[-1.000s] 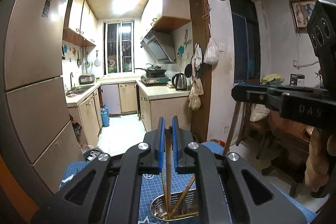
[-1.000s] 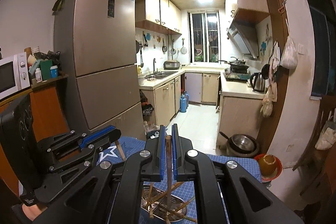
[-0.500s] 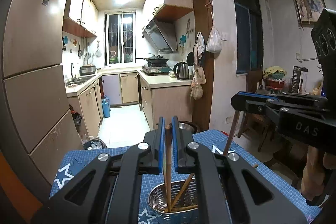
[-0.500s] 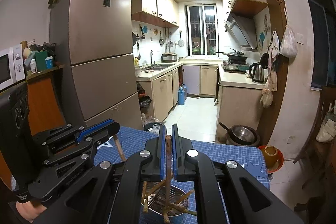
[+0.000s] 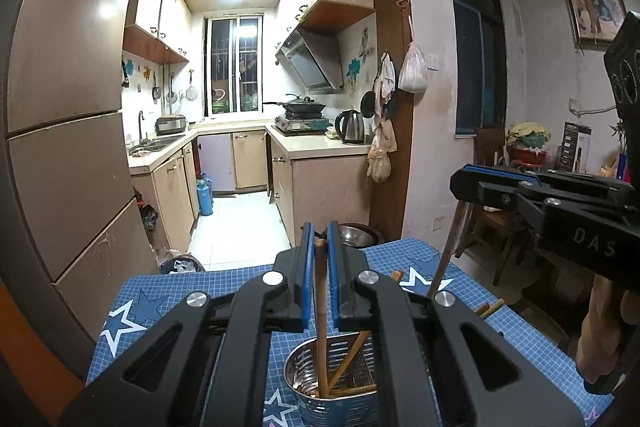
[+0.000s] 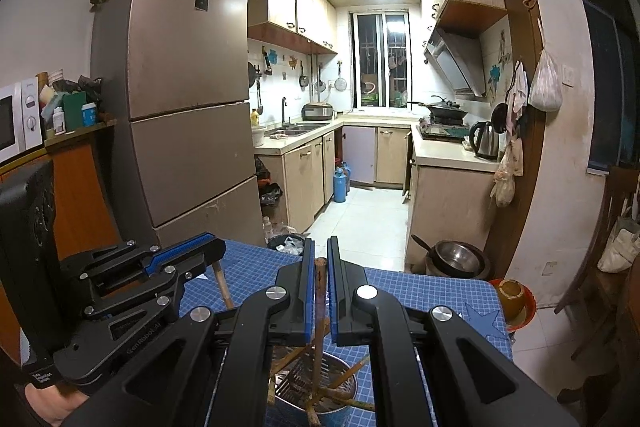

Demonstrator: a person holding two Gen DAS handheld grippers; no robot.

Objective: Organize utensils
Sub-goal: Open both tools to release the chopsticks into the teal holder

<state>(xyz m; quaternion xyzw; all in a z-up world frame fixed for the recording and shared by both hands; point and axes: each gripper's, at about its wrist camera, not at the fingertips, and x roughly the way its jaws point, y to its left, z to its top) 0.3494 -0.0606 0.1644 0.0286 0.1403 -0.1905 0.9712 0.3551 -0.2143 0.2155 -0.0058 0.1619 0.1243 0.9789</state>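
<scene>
Both grippers have sunk toward the metal utensil holder (image 5: pixel 332 375) on the blue star mat (image 5: pixel 160 291): left gripper (image 5: pixel 319 247) clamped on one upright chopstick (image 5: pixel 321 307), tip inside the holder. Right gripper (image 6: pixel 319 263) likewise pinches its own chopstick (image 6: pixel 319 311), standing in the holder, more mat showing now

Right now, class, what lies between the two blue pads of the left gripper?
A brown wooden chopstick stands upright between them, gripped, its lower end down in the round metal utensil holder. The left wrist view shows this.
</scene>
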